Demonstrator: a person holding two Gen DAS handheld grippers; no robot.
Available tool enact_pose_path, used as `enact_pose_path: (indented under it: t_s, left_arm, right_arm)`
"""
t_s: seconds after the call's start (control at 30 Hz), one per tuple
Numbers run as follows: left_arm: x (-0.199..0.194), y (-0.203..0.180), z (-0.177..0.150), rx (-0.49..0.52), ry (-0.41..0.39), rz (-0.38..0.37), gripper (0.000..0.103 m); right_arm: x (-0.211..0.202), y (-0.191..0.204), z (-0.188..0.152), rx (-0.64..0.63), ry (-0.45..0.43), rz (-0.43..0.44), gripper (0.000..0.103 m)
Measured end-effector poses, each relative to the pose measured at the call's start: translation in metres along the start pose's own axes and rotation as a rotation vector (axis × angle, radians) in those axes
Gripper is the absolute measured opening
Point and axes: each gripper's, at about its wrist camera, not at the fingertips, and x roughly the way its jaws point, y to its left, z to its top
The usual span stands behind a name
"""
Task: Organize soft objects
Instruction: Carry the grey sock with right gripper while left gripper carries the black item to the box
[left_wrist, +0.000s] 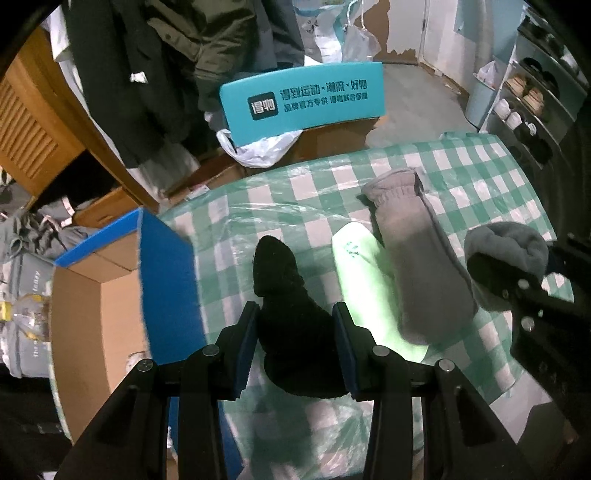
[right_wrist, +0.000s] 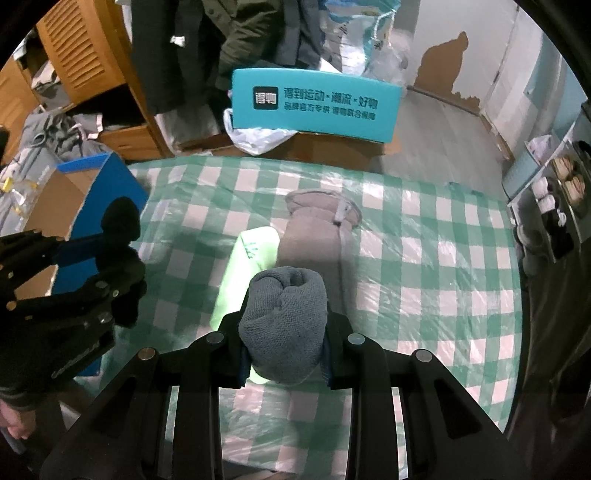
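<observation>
Partly the dark fuzzy sock hid itself against the black left claw, its lower end lost between the blue pads, and the cardboard box with blue flaps was cut off at the left edge. The right claw pinched a rolled, knitted grey sock, a soft cylinder bulging above its fingers. Both claws pointed steeply down over the checked, plastic-covered worktop, where a long grey mitten and a pale green bundle lay touching.
</observation>
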Motion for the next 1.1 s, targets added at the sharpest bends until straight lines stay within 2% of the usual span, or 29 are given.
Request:
enact_pose_path:
  t_s: [0.37,0.73,1.1]
  left_arm:
    - [-0.036,0.024,-0.020,0.009,-0.064,0.050,0.041]
    - [-0.044,0.046,-0.038,-0.030,-0.088,0.070,0.041]
    - [-0.056,0.063,-0.053,-0.052,-0.109,0.092,0.041]
  right_arm:
    - [-0.014,0.020,0.001,-0.042,-0.019,0.032,0.026]
    - [-0.029,0.048,0.003,-0.087,-0.044,0.064,0.027]
    - [-0.034,0.094,0.008,-0.156,-0.054,0.086,0.027]
